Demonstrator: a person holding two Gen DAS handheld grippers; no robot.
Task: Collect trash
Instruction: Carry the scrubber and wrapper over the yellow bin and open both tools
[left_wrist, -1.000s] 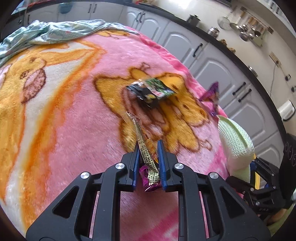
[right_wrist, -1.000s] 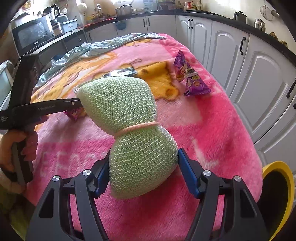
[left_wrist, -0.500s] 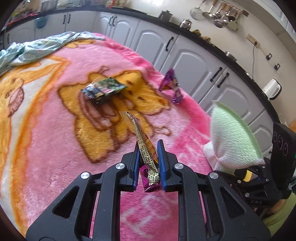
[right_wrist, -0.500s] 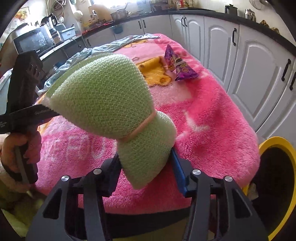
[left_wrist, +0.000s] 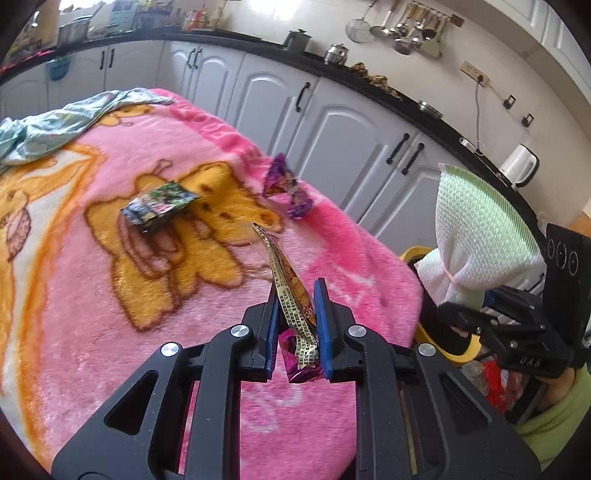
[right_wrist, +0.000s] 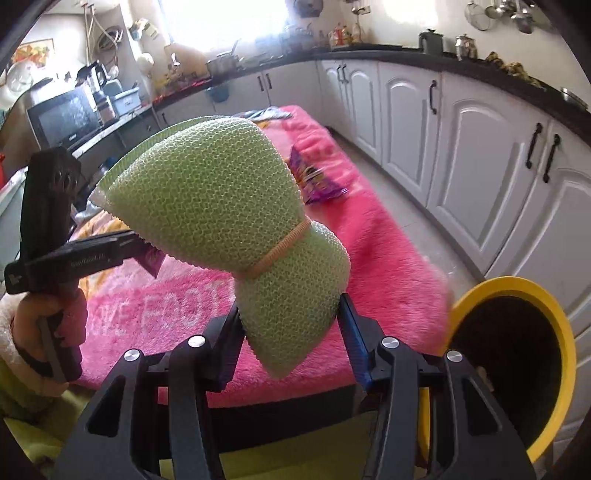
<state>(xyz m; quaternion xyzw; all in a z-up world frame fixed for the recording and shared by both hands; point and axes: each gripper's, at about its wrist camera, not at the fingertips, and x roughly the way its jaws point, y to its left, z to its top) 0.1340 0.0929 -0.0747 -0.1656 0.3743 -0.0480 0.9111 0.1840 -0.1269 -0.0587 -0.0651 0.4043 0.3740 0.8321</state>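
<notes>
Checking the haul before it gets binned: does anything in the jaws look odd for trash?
Yes. The right gripper is shut on a green mesh scrubber that looks clean and intact, not like litter, unlike the crumpled gold wrapper in the left gripper. Two wrappers remain on the pink blanket.

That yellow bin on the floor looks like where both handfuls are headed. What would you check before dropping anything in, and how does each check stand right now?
1. Left gripper grips the gold wrapper: ok, pinched between the blue pads.
2. Right gripper grips the green mesh sponge: ok, squeezed at its lower end.
3. Yellow bin mouth open: ok, dark opening faces up.
4. Sponge over the bin: not ok, it sits left of the rim, above the pink blanket edge.
5. Wrapper over the bin: not ok, it is above the blanket.
6. Room inside the bin: cannot tell, interior too dark.
</notes>
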